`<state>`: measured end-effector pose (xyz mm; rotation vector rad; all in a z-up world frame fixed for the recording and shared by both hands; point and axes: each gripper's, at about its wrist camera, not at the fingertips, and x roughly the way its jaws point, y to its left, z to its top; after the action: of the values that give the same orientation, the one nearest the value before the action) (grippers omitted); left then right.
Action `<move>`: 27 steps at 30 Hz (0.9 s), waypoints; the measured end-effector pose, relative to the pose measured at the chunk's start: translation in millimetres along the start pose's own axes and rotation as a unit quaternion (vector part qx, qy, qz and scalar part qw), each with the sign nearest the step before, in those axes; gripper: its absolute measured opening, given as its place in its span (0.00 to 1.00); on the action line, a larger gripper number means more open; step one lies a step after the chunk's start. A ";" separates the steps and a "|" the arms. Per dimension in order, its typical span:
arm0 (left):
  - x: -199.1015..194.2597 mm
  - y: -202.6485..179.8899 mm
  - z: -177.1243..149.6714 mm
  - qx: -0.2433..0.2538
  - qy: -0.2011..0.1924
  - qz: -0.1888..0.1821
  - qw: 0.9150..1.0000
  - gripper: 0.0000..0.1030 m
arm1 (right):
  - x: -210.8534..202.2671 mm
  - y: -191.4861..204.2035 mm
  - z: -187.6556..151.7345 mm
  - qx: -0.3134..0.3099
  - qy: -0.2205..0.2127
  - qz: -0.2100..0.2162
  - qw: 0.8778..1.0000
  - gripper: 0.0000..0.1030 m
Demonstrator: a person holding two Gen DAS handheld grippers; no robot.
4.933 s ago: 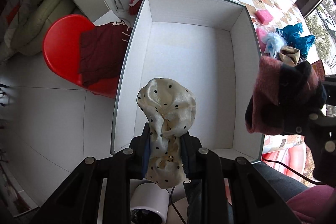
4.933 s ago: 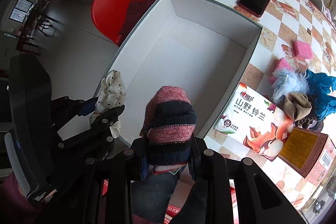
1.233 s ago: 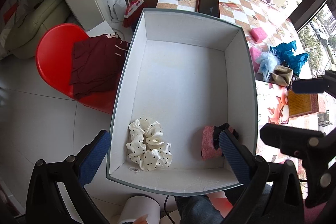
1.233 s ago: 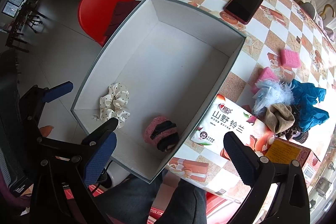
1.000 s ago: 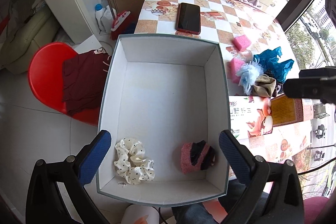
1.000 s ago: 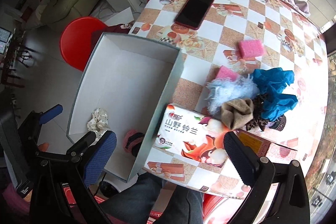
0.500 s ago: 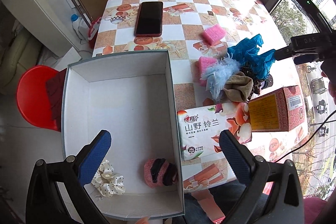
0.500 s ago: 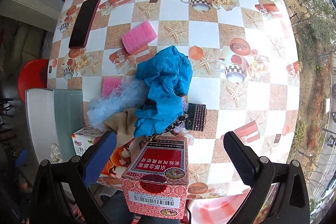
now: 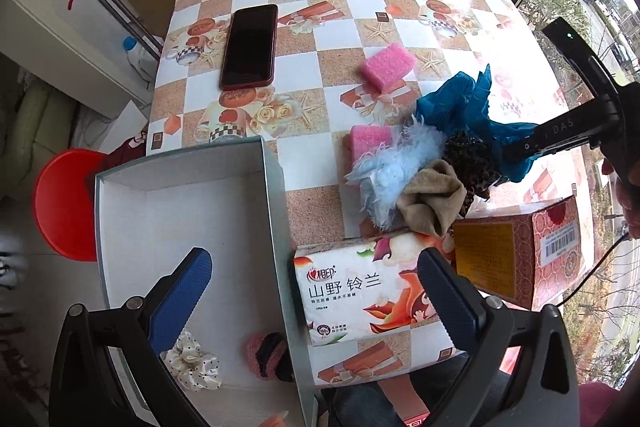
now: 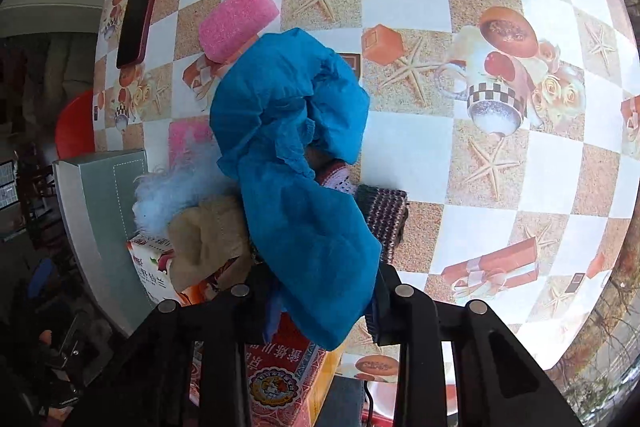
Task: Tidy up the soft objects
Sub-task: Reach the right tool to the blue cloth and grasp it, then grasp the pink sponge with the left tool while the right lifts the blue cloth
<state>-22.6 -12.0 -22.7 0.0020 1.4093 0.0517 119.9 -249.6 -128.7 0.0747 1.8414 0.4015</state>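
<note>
A white box holds a cream dotted scrunchie and a pink-and-black knit sock. My left gripper is open and empty above the box's right wall. On the table lies a pile: blue cloth, pale blue fluffy piece, tan sock, dark patterned piece. My right gripper is shut on the blue cloth at the pile. The tan sock and fluffy piece lie left of it.
Two pink sponges and a phone lie on the checked table. A tissue pack and a red carton stand near the front edge. A red stool is left of the box.
Both grippers let go of the scrunchie and sock into the box and swung right over the table. My right gripper has closed on the blue cloth.
</note>
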 end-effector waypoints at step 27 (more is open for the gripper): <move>179.9 -105.5 203.0 0.101 0.067 0.023 0.992 1.00 | 6.1 -185.3 -23.8 0.182 -0.096 -0.092 0.974 0.99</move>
<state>210.1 -104.7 -170.9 0.2011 1.5438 -0.0537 123.8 -427.6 -185.8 0.1860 1.6930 -0.0755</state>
